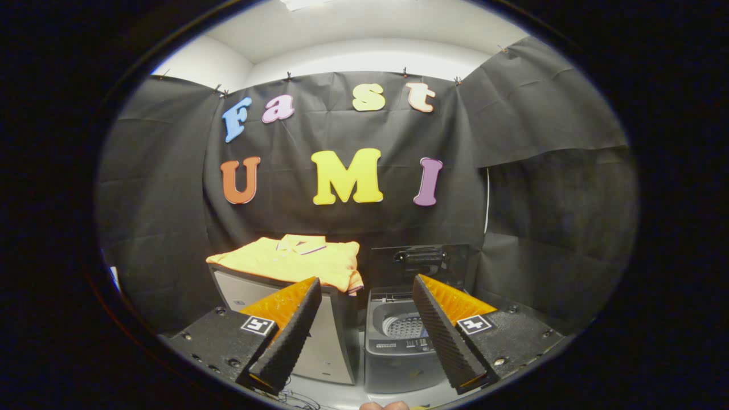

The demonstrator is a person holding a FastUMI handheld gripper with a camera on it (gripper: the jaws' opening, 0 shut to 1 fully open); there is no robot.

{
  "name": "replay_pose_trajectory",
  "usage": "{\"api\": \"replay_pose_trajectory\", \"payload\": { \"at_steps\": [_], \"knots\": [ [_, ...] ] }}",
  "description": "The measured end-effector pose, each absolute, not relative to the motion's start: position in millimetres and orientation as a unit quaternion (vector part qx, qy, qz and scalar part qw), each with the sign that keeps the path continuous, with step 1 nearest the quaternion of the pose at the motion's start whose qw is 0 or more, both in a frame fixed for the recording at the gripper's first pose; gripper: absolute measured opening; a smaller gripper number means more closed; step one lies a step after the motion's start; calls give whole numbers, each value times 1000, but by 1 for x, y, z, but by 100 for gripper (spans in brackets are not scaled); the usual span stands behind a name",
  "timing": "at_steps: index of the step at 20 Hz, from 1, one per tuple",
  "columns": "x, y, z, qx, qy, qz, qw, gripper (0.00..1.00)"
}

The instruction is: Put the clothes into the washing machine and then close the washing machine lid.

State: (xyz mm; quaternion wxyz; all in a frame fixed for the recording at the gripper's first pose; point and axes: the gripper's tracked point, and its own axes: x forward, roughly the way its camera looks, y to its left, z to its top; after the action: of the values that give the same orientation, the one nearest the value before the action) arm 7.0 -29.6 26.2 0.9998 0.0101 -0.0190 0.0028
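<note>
Orange shirt (290,263) sits beyond the left finger, untouched; gripper (364,333) wide open, empty. Next: grab it, washer (398,341) ahead, lid up.

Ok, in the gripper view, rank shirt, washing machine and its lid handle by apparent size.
1. Shirt and washing machine: look alike, unranked.
2. Lid handle, smallest.
Open gripper, fingers on nothing.

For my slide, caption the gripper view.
Open gripper faces a folded yellow shirt on a cabinet, beside the open-lidded washing machine.
</note>
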Motion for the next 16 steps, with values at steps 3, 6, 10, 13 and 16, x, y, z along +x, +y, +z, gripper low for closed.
{"api": "replay_pose_trajectory", "payload": {
  "at_steps": [3, 6, 10, 13, 16],
  "knots": [
    [7, -23, 32, 6, -22, 11, 1000, 100],
    [8, -13, 30, -5, -13, 22, 1000, 100],
    [17, 3, 38, -8, -12, 30, 999, 100],
    [29, 23, 49, -7, -14, 38, 999, 100],
    [43, 46, 68, -10, -30, 43, 999, 100]
  ]
}}
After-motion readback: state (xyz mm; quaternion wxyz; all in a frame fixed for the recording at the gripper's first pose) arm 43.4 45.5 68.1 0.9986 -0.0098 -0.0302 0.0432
